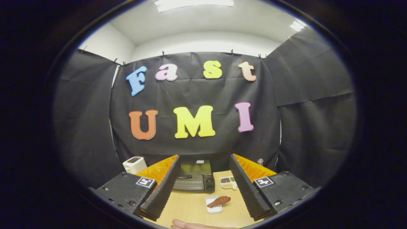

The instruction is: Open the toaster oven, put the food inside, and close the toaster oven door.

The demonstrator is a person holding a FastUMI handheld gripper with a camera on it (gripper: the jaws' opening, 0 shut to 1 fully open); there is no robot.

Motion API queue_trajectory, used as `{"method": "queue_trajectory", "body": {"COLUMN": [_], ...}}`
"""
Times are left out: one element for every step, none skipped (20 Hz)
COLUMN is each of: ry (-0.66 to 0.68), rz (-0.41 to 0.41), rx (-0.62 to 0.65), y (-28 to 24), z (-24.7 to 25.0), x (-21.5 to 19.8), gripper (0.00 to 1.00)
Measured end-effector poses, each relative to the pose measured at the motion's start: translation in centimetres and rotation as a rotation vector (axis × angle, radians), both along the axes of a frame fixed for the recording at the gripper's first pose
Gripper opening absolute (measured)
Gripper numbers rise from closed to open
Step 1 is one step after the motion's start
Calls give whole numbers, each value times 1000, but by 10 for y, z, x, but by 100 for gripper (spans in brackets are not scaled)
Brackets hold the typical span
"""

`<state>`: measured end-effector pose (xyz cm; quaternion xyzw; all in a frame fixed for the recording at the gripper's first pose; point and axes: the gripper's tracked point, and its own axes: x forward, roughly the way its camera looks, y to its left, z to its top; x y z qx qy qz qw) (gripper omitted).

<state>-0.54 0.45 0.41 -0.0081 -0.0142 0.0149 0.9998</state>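
Nearest, a hand (190, 225) rests on the wooden table (187, 206) between the 2 fingers. The gripper (203, 203) is spread wide and holds nothing. Just ahead, between the fingers, a brown piece of food (219, 201) lies on a small white dish (213, 205). Farther off, a divided tray (227, 182) sits right of the toaster oven (194, 176), whose door looks closed. A white appliance (134, 164) stands far left. As I judge it, none of the 3 steps is done: opening, loading and closing all remain.
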Motion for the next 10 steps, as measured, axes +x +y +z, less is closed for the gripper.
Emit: {"method": "queue_trajectory", "body": {"ry": [1,0,-2,-1,-4,-1,10,20,21,15], "rz": [0,0,-2,-1,0,1,0,3,0,-5], "rx": [-5,-10,-14,-15,-13,-9,-11,-18,-24,-28], "y": [1,2,3,4,5,7,8,10,10,11], "z": [-1,-2,-3,-5,-6,-9,-16,-20,-22,-22], "x": [1,2,3,5,6,10,13,17,24,32], "gripper": [98,98,98,98,98,98,98,98,98,98]}}
